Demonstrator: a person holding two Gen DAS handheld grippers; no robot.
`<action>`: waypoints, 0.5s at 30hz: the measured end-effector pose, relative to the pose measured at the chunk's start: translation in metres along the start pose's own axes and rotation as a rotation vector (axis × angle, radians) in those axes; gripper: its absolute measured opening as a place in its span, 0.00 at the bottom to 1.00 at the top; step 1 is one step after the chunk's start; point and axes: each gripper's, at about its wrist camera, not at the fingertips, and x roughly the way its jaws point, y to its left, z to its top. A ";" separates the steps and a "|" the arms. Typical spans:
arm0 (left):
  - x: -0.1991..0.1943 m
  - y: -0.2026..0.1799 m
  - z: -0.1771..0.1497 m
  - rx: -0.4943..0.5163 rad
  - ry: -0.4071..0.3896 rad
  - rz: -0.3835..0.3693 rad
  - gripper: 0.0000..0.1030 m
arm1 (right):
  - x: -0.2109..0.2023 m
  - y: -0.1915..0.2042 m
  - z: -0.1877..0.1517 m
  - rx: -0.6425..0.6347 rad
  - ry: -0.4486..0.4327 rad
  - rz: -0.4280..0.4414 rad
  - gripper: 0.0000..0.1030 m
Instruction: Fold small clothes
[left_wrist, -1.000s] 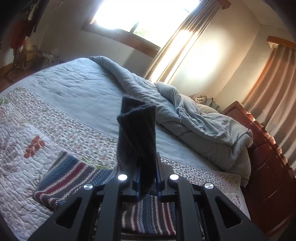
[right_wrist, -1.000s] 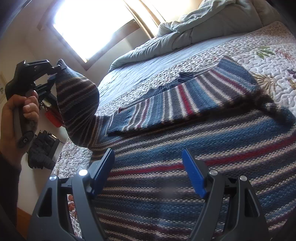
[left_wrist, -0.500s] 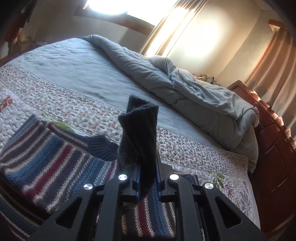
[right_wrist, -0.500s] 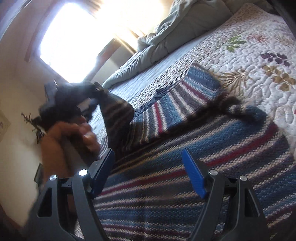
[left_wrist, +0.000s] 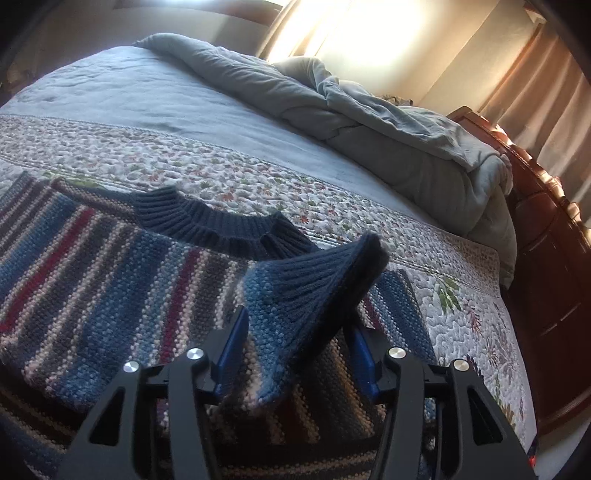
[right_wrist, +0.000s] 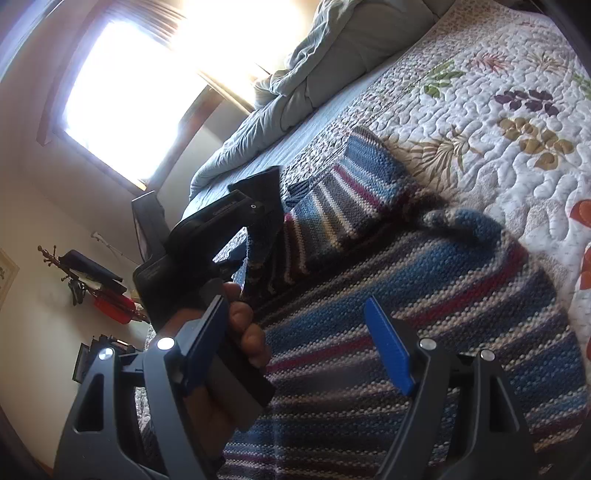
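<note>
A striped knit sweater (left_wrist: 92, 295) in blue, red and cream lies flat on the quilt, its dark ribbed collar (left_wrist: 207, 225) toward the far side. My left gripper (left_wrist: 295, 350) is low over the sweater's body and its jaws are opening. The sleeve's dark ribbed cuff (left_wrist: 314, 280) lies slack between the blue pads and sticks out past them. In the right wrist view a hand (right_wrist: 236, 339) holds the left gripper (right_wrist: 221, 229) over the sweater (right_wrist: 443, 295). My right gripper (right_wrist: 295, 350) hovers open above the sweater's lower body with nothing between its fingers.
The quilt (left_wrist: 258, 177) covers the near half of the bed. A rumpled grey duvet (left_wrist: 369, 122) is bunched along the far side. A wooden bed frame (left_wrist: 554, 258) and curtains stand at the right. A bright window (right_wrist: 129, 92) lights the room.
My left gripper came down with the sleeve onto the sweater's body, and its jaws parted from their shut hold on the cuff. The right gripper rolled and shifted a little, staying open.
</note>
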 end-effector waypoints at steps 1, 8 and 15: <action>-0.004 0.001 -0.001 -0.003 0.012 -0.020 0.59 | 0.002 0.001 -0.001 -0.007 0.005 -0.001 0.74; -0.073 0.037 -0.031 0.010 0.034 -0.118 0.76 | 0.026 0.009 -0.014 -0.029 0.090 0.028 0.85; -0.148 0.086 -0.099 0.081 0.009 -0.037 0.81 | 0.047 0.023 -0.024 -0.051 0.157 0.091 0.84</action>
